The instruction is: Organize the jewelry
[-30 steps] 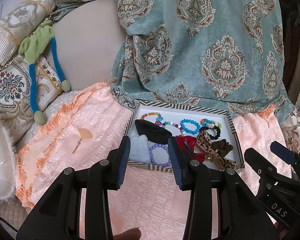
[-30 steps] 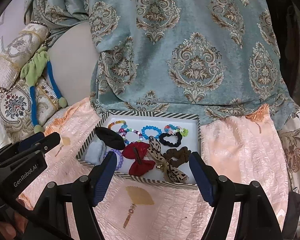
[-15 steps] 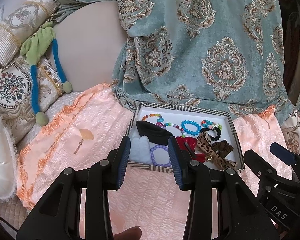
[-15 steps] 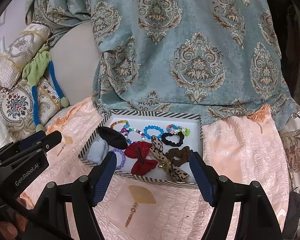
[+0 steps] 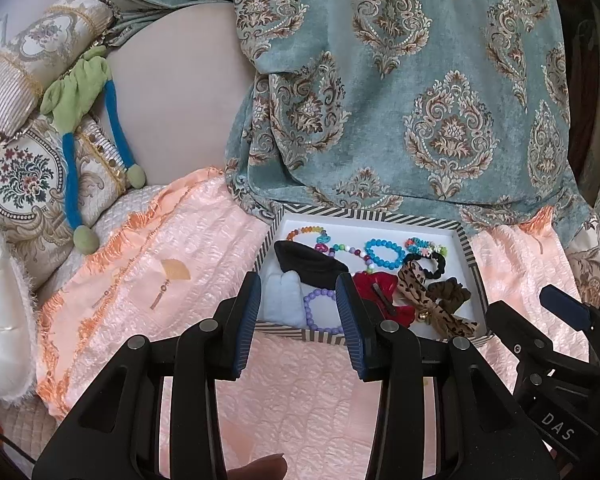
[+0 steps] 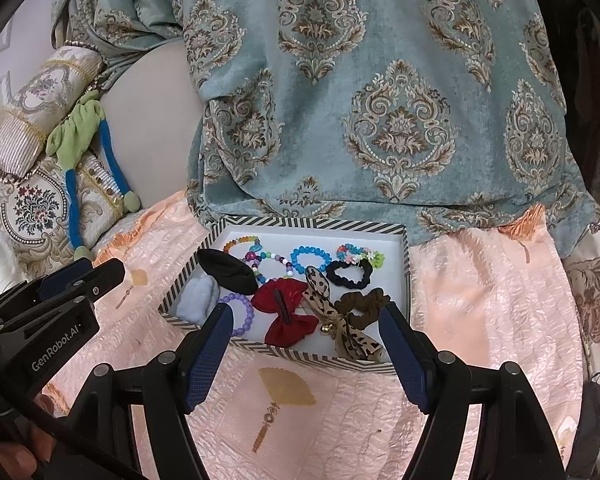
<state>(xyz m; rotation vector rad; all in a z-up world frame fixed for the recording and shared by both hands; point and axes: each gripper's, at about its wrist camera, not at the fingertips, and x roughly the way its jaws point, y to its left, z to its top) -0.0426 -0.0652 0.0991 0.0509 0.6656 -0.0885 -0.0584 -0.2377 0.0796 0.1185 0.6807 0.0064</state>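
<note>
Your striped-rim white cardboard box [image 6: 406,264] sits on the peach quilted bedspread [image 6: 480,300], against the teal damask curtain, crowded with bead bracelets, scrunchies and a red fabric bow [image 6: 286,312]. Both the left gripper [image 5: 296,322] and right gripper [image 6: 306,354] hover empty, jaws apart, short of its near wall; clear bedspread lies either side.

"DAS" stands in pale letters on the black body of the right gripper [image 5: 568,312] (seen low at right); "GenRobot.AI" stands on the left gripper [image 6: 82,276], at left.
</note>
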